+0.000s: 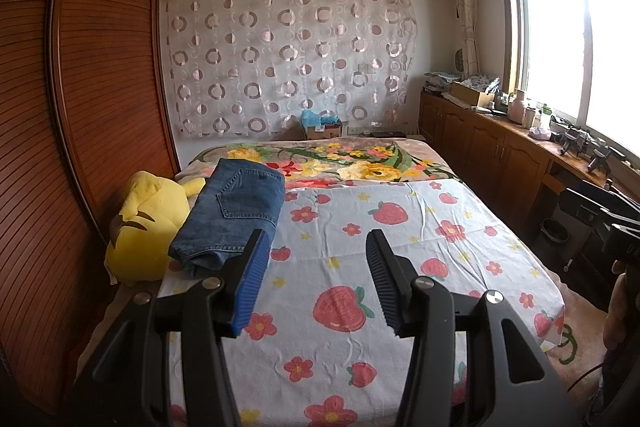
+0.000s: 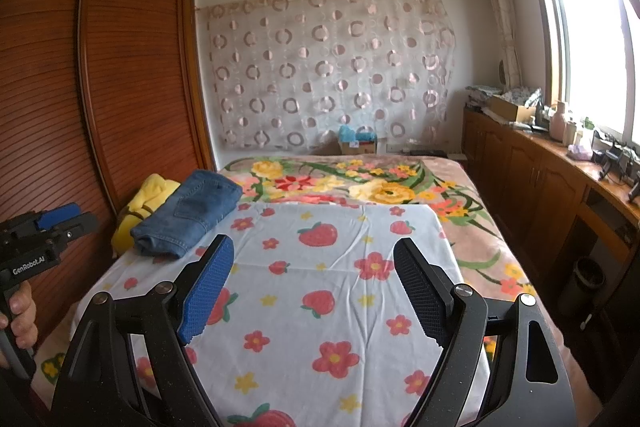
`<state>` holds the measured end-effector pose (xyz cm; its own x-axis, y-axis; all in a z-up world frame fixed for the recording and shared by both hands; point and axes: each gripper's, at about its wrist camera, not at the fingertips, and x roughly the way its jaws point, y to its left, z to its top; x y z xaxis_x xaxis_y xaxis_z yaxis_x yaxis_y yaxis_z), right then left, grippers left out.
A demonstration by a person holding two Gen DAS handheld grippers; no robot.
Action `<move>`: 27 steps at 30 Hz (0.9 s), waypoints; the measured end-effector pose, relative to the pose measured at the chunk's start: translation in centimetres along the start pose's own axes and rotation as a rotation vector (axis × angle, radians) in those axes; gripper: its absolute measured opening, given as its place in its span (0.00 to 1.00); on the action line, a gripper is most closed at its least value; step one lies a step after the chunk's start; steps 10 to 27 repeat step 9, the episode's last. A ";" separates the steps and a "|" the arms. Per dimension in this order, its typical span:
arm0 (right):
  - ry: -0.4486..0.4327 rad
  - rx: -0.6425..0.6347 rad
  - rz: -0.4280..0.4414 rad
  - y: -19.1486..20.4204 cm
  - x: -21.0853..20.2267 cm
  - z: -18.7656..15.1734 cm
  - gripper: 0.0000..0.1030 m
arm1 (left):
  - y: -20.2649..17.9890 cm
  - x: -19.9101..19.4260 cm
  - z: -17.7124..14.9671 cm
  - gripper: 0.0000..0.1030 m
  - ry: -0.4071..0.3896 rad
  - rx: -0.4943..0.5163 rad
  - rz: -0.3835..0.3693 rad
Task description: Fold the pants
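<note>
Folded blue jeans (image 1: 232, 211) lie in a neat stack at the far left of the strawberry-print sheet (image 1: 360, 267), partly resting against a yellow plush toy (image 1: 148, 227). They also show in the right wrist view (image 2: 188, 215). My left gripper (image 1: 316, 251) is open and empty, held above the sheet just right of the jeans' near end. My right gripper (image 2: 314, 259) is open and empty above the middle of the sheet (image 2: 328, 287). The left gripper's body (image 2: 44, 235) and the hand holding it show at the left edge of the right wrist view.
A floral blanket (image 1: 340, 163) covers the far part of the bed. A wooden wardrobe (image 1: 80, 107) stands close along the left. Wooden cabinets (image 1: 500, 143) with clutter run under the window on the right. A small bin (image 1: 554, 235) stands on the floor beside the bed.
</note>
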<state>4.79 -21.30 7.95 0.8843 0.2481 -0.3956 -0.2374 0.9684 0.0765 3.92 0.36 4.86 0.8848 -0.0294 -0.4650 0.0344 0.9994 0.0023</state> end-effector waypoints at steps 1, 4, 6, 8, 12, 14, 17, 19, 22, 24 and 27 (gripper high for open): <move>0.000 -0.001 0.000 0.0 0.0 0.0 0.82 | 0.2 0.2 -0.1 0.49 0.001 0.001 0.000; 0.000 0.000 0.002 0.0 0.0 0.0 0.82 | 0.2 0.1 -0.1 0.49 0.001 0.001 0.000; 0.000 0.001 0.001 0.0 0.0 0.0 0.82 | 0.1 0.1 0.0 0.49 0.001 0.000 -0.001; -0.001 -0.001 0.002 0.0 0.0 0.0 0.82 | 0.2 0.2 -0.1 0.49 0.001 -0.001 -0.001; 0.000 -0.001 0.001 0.0 0.0 0.0 0.82 | 0.1 0.0 0.0 0.49 0.002 -0.002 0.000; 0.000 -0.001 0.001 0.0 0.0 0.0 0.82 | 0.1 0.0 0.0 0.49 0.002 -0.002 0.000; 0.000 -0.001 0.001 0.0 0.0 0.0 0.82 | 0.1 0.0 0.0 0.49 0.002 -0.002 0.000; 0.000 -0.001 0.001 0.0 0.0 0.0 0.82 | 0.1 0.0 0.0 0.49 0.002 -0.002 0.000; 0.000 -0.001 0.001 0.0 0.0 0.0 0.82 | 0.1 0.0 0.0 0.49 0.002 -0.002 0.000; 0.000 -0.001 0.001 0.0 0.0 0.0 0.82 | 0.1 0.0 0.0 0.49 0.002 -0.002 0.000; 0.000 -0.001 0.001 0.0 0.0 0.0 0.82 | 0.1 0.0 0.0 0.49 0.002 -0.002 0.000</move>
